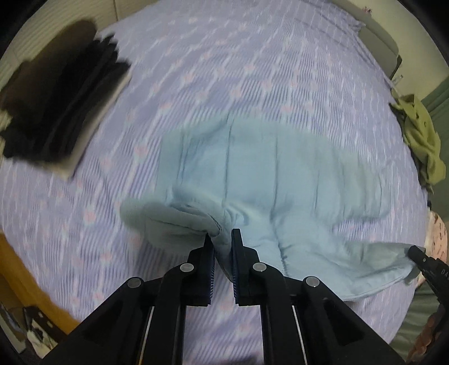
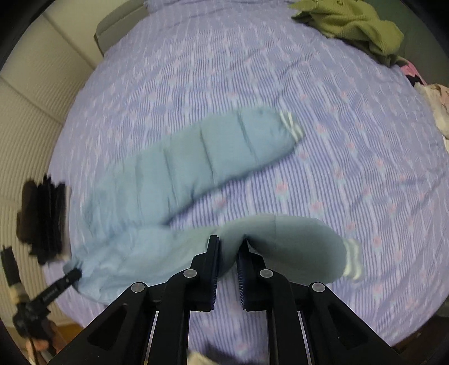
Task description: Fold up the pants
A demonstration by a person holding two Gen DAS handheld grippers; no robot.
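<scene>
Light blue pants (image 1: 266, 174) lie on a purple patterned bedsheet (image 1: 224, 56). My left gripper (image 1: 223, 235) is shut on a bunched fold at the waist end of the pants. In the right wrist view the pants (image 2: 174, 174) spread with two legs, each ending in a white-striped cuff (image 2: 291, 126). My right gripper (image 2: 231, 243) is shut on the edge of the near leg (image 2: 294, 238), lifted off the sheet. The left gripper shows at the left of the right wrist view (image 2: 73, 273), and the right gripper at the right edge of the left wrist view (image 1: 415, 252), both pinching the pants.
A stack of folded dark clothes (image 1: 61, 95) lies at the bed's left side, also in the right wrist view (image 2: 45, 219). A crumpled olive green garment (image 2: 353, 25) and other pale clothes (image 2: 437, 104) lie at the bed's right edge. A wooden bed frame (image 1: 25, 275) shows lower left.
</scene>
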